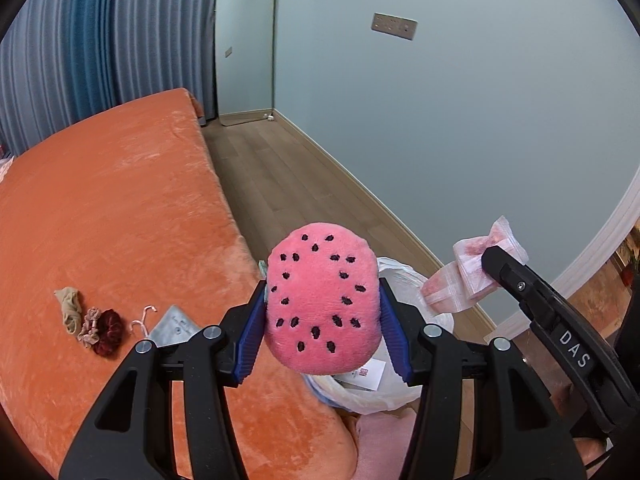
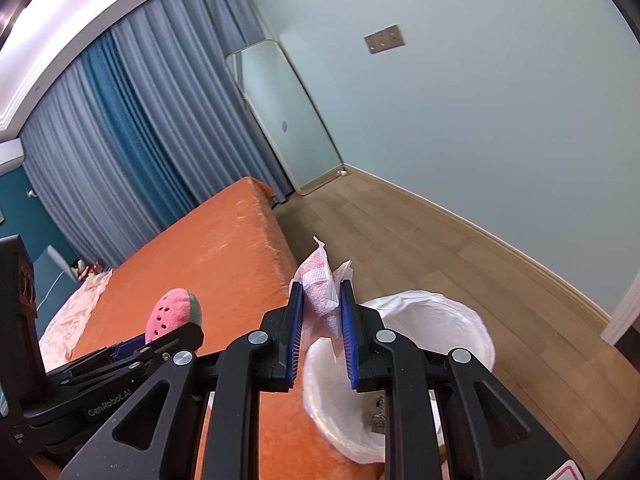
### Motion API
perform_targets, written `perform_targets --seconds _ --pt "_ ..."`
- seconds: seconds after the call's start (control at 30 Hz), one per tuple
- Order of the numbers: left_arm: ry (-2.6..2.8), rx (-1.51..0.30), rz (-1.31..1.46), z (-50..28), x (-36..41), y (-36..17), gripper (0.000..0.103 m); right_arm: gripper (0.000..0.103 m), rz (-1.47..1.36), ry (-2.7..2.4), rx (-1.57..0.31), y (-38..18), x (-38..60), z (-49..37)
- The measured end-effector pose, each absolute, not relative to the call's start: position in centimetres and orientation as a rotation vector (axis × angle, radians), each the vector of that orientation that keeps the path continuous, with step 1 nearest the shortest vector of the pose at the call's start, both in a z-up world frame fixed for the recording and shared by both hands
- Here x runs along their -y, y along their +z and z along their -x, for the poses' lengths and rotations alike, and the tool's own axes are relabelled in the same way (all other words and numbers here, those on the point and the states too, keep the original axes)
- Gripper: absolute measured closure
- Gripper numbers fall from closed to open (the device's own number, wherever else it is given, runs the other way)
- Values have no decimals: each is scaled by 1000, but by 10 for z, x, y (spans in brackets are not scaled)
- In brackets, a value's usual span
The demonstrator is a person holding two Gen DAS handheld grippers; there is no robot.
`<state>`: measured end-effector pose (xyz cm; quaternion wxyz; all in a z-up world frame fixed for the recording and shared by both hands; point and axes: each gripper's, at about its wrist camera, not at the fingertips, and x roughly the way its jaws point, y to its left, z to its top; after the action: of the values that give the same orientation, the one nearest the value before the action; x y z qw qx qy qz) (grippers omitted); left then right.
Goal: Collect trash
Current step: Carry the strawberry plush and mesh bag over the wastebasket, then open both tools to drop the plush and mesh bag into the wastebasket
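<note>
On the orange bed [image 1: 104, 216], well to the left of the lined trash bin [image 1: 404, 392], a beige stocking [image 1: 70, 308], a beige scrunchie [image 1: 90, 326] and a dark red scrunchie [image 1: 109, 332] lie touching in a row; just right of them sit a small white hanger [image 1: 145, 320] and a grey folded cloth [image 1: 174, 326], nearer the bin but apart from it. The left gripper [image 1: 323, 312] is clamped on a pink watermelon plush [image 1: 322, 300], its blue pads pressed into both sides of the toy; the plush hangs above the bed's edge, over the near rim of the bin, whose white liner holds a paper tag [image 1: 370, 372]. To the right of the bin and above it, a pink-and-white plastic wrapper [image 1: 476, 268] sticks out from the right-hand tool's black tip.

In the right wrist view the plush [image 2: 172, 312] shows to the left of the bin [image 2: 424, 320], pink face and green rind held in the left gripper [image 2: 132, 346] over the bed [image 2: 208, 264]; the right gripper [image 2: 322, 312] is closed tight on the wrapper [image 2: 318, 296], crumpled between its blue pads directly above the bin's open mouth; beyond the bin run the wood floor [image 2: 420, 248], a leaning mirror [image 2: 280, 116], blue curtains [image 2: 132, 128] and a pale wall with a switch plate [image 2: 384, 39].
</note>
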<state>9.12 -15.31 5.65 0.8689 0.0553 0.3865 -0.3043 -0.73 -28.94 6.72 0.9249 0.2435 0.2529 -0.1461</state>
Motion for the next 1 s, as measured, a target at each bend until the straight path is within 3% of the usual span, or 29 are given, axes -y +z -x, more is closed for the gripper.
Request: perform_targets --seconds 0.57,0.7,0.97,1.0 --pt "-745 -827 -176 -88 211 40 49 85 -534 -360 -537 50 324 21" --pt "-708 -817 -162 -97 212 41 32 84 -536 -360 -544 47 325 17" --pt "-646 -830 -116 -110 194 39 31 80 -514 -352 -555 44 320 5" --pt "-639 -832 -113 -111 192 39 31 75 -512 -349 -559 43 319 3"
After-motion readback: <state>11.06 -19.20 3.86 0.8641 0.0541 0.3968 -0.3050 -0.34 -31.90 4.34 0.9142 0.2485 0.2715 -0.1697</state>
